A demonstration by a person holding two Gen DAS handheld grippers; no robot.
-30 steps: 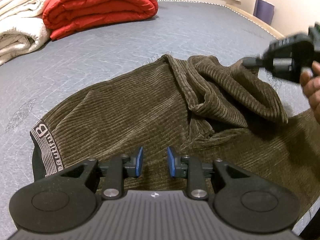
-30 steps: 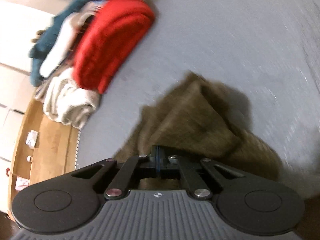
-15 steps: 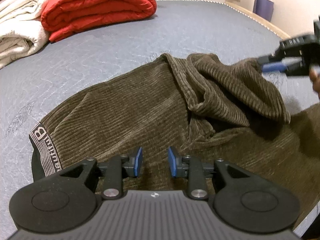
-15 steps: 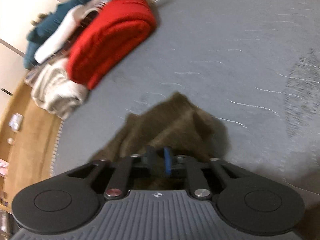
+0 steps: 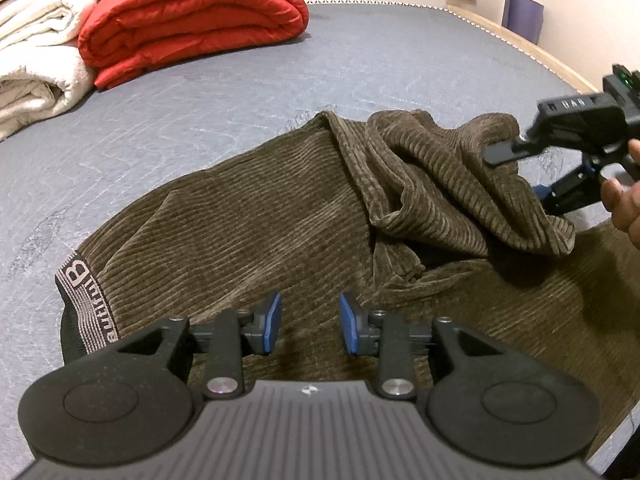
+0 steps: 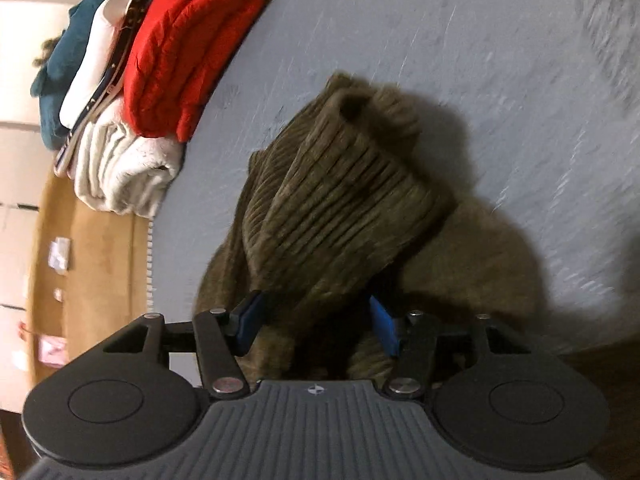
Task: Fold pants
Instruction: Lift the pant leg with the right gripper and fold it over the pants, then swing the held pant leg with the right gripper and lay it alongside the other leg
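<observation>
One fold was only partly made: the brown pants [image 5: 248, 216] lay spread on the gray bed [image 5: 400, 60], with one leg end [image 5: 460, 184] bunched up on the far right, not flat. Your right gripper [image 6: 316, 320] had its jaws wide apart with that leg end loose between them, and your left gripper [image 5: 308, 326] hung open over the near side, holding nothing. You likely had most of the folding left to do.
</observation>
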